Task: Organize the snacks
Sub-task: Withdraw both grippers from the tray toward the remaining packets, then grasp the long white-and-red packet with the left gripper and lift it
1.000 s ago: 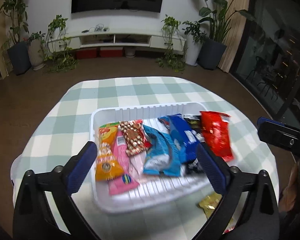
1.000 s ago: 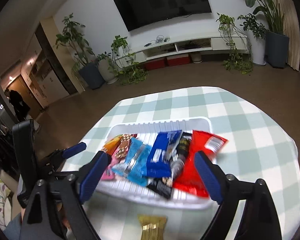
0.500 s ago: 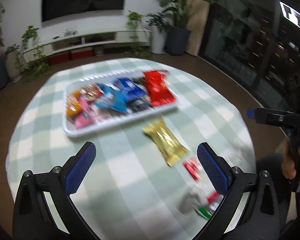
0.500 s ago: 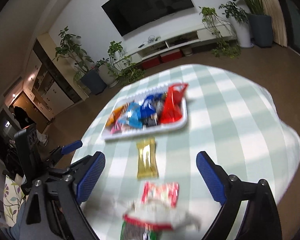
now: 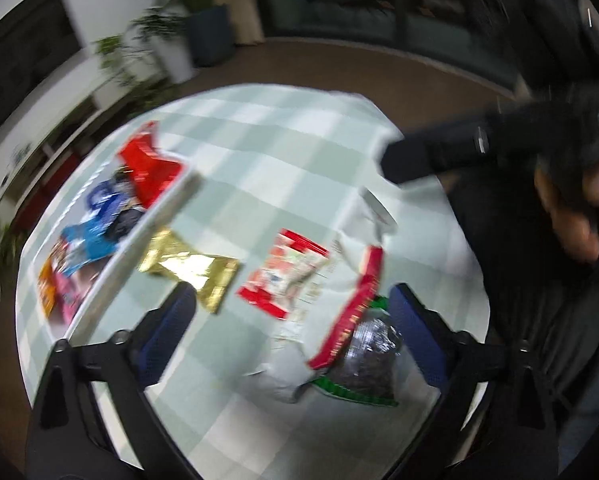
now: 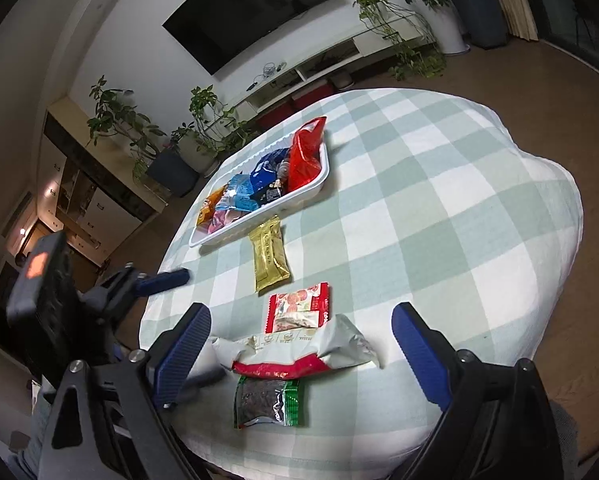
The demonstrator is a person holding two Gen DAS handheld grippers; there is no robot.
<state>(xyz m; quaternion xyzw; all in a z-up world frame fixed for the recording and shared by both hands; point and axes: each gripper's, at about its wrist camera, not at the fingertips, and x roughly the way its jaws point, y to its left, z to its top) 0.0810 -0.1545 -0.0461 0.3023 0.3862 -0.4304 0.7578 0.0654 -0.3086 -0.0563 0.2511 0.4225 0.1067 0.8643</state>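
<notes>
The left wrist view is smeared with motion blur, so the printing on every packet there is unreadable and the white tray (image 5: pixel 111 276) shows only as a streaked rim with red, blue and orange wrappers inside. The right wrist view is sharp and shows the tray (image 6: pixel 259 222) whole, on the far left part of the green-checked table (image 6: pixel 439 208), packed with a red bag (image 6: pixel 305 156), blue packets and an orange one.

Landmark: the tray. Just in front of its near rim lies a gold packet (image 6: pixel 268 256), long axis running away from the tray toward the camera; in the left view the gold packet (image 5: pixel 189 268) lies slanted. Nearer than it is a small red-and-white packet (image 6: pixel 297 312), then a larger white bag with a red edge (image 6: pixel 299 354) lying crosswise and partly covering the red-and-white one. Nearest, at the table's edge, is a clear packet of dark contents with green trim (image 6: pixel 267 402), its top tucked under the white bag.

The right tool (image 6: pixel 299 356) hangs over these nearest packets with its blue pads wide apart and nothing between them. The left tool (image 5: pixel 293 336) is likewise spread wide and empty. Only the right view shows the left tool (image 6: pixel 161 282) from outside, at the table's left edge. The left view shows a dark blurred bar at upper right with a hand (image 5: pixel 575 216) behind it, both cut off by the frame.
</notes>
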